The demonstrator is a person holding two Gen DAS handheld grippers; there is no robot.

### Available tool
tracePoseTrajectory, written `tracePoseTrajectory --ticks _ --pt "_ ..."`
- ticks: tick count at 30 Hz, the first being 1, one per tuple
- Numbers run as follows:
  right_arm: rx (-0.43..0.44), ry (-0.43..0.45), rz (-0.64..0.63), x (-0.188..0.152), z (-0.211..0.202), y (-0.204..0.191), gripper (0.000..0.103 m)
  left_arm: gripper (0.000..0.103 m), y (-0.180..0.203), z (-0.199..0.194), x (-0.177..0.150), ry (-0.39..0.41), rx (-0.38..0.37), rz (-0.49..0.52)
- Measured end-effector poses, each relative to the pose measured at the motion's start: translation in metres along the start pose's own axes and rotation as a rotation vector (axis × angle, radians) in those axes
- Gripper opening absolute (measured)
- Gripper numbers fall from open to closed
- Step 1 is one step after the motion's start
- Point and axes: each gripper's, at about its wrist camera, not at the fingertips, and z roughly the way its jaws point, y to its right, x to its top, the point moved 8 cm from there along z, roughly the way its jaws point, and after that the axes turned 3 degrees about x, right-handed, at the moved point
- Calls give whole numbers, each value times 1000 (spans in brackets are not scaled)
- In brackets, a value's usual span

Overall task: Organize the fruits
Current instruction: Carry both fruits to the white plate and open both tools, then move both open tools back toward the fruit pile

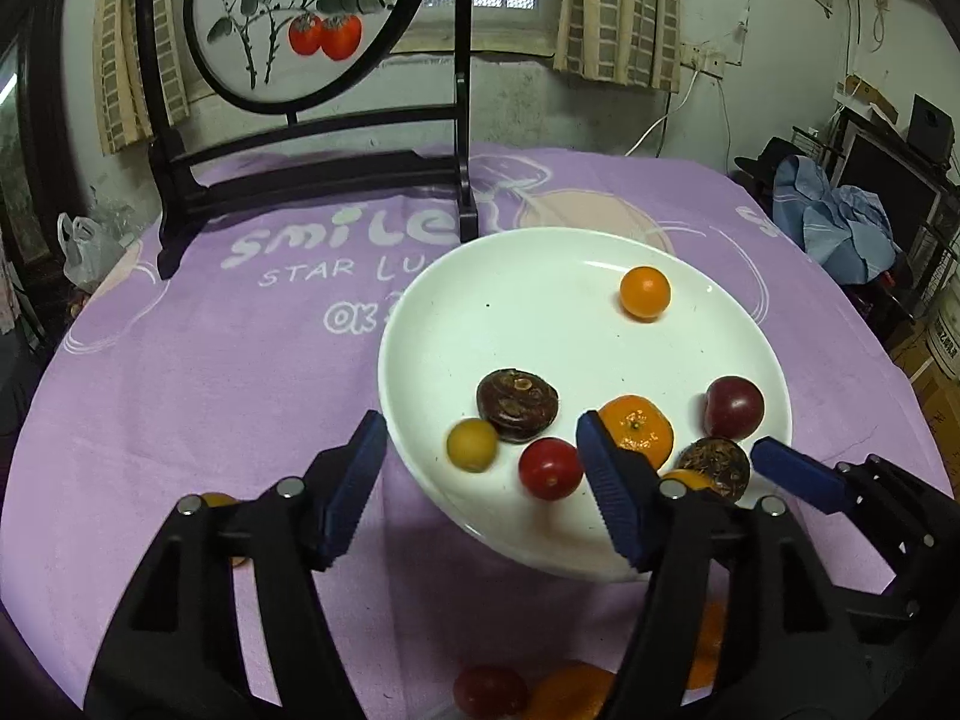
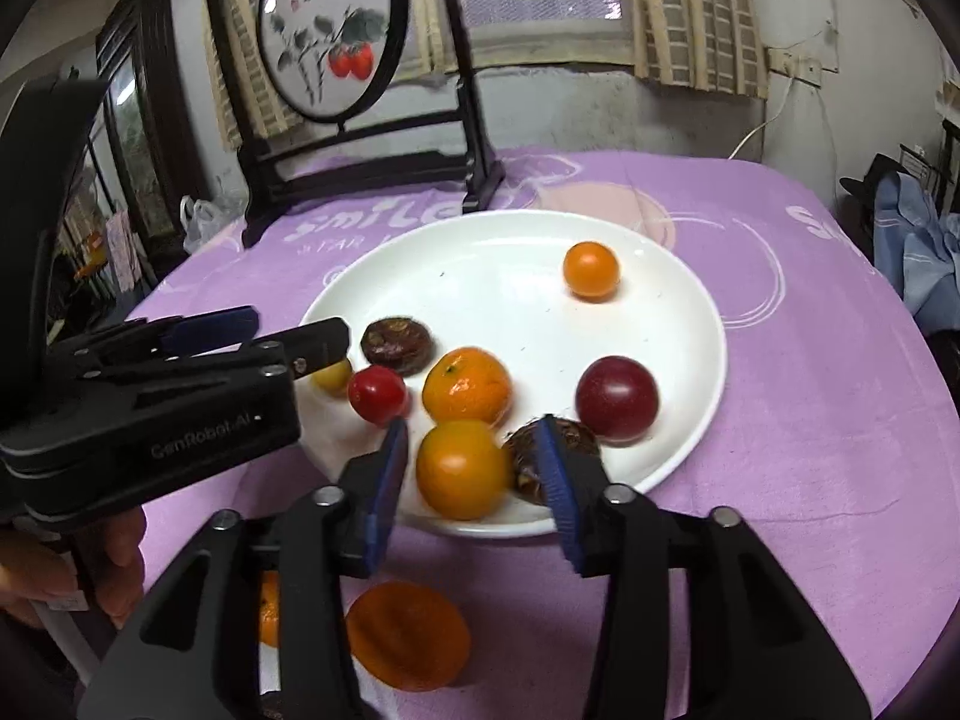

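Ribbed blue fingers [image 2: 552,468] of both grippers apart over glossy white plate [image 2: 660,312].

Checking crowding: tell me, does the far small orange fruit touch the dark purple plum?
Apart. Right wrist view shows bare white plate between the orange fruit and plum.

Seven small fruits lie on the white plate [image 2: 690,300]; an orange one [image 2: 462,468] sits between the right tool's [image 2: 474,480] spread fingers.
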Motion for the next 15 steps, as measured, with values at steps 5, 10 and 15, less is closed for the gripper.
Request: tracePoseTrajectory --ticks 5,10,15 --pt "25 32 41 3 -18 8 56 83 -10 -12 -6 -3 7 -21" --pt "43 43 61 -3 -37 10 59 88 -26 -36 -20 16 -4 -51" --pt "47 33 60 -20 -51 7 59 89 -38 -56 -40 18 6 -61"
